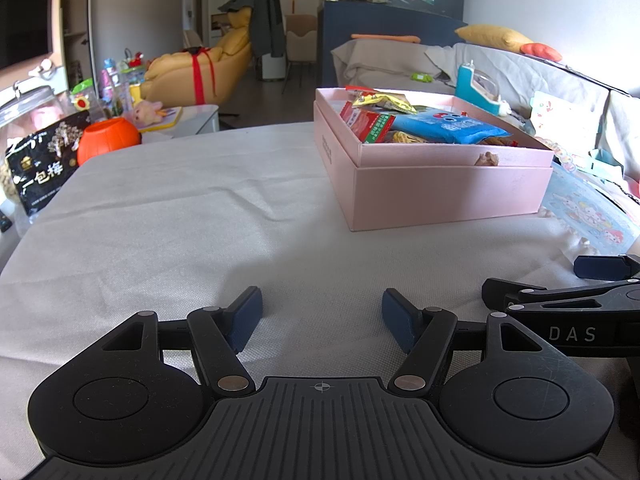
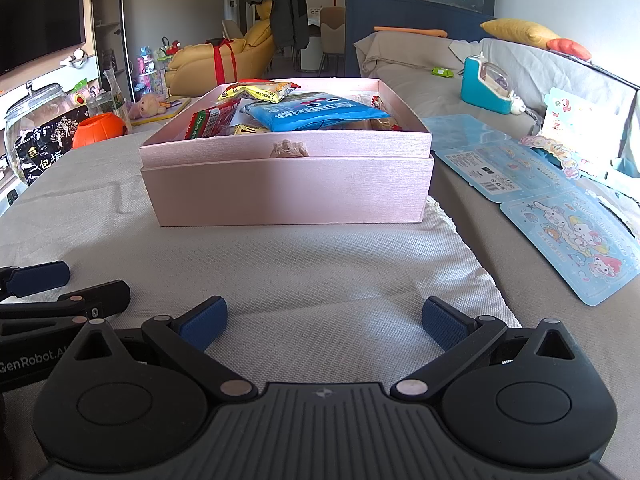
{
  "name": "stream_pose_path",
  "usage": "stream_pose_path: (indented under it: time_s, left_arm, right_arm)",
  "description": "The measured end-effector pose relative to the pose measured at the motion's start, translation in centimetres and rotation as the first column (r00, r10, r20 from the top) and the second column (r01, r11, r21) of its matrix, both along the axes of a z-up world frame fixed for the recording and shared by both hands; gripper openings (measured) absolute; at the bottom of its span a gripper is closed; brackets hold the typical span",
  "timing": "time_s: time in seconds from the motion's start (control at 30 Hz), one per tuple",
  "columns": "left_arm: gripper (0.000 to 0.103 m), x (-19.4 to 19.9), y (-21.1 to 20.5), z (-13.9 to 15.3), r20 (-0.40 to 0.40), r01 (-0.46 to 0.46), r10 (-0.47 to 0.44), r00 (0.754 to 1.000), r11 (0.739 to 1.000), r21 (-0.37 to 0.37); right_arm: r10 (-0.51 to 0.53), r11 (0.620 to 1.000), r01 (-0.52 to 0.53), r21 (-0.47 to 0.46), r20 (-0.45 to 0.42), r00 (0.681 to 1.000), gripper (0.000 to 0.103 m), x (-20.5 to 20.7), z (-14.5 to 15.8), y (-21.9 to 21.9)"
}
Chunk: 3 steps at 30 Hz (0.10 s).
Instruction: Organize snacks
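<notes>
A pink box (image 1: 440, 188) stands on the white cloth, holding several snack packs: a blue bag (image 1: 448, 126), a red pack (image 1: 366, 122) and a yellow pack (image 1: 384, 102). It also shows in the right wrist view (image 2: 288, 192), with the blue bag (image 2: 316, 114) on top. My left gripper (image 1: 322, 318) is open and empty, low over the cloth, short of the box. My right gripper (image 2: 324, 322) is open and empty, also short of the box, and shows at the right of the left wrist view (image 1: 560, 292).
A black snack bag (image 1: 40, 164), an orange pumpkin pot (image 1: 106, 138) and a glass jar (image 2: 36, 120) stand at the table's left edge. Blue cartoon packaging (image 2: 560, 216) lies to the right of the box. A sofa (image 1: 500, 68) lies behind.
</notes>
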<state>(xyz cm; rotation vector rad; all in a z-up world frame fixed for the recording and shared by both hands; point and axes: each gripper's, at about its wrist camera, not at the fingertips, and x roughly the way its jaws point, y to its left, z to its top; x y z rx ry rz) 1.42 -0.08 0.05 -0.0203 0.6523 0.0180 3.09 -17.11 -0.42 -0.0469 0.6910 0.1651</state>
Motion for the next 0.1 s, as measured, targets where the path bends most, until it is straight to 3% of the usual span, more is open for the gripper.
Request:
stream_pose_path:
  time_s: [0.1]
  left_arm:
    - [0.072, 0.15, 0.01, 0.04, -0.001, 0.0, 0.0, 1.0, 1.0, 0.0]
  right_arm:
    - [0.0, 1.0, 0.0, -0.001, 0.0, 1.0, 0.103, 0.06, -0.02, -0.02]
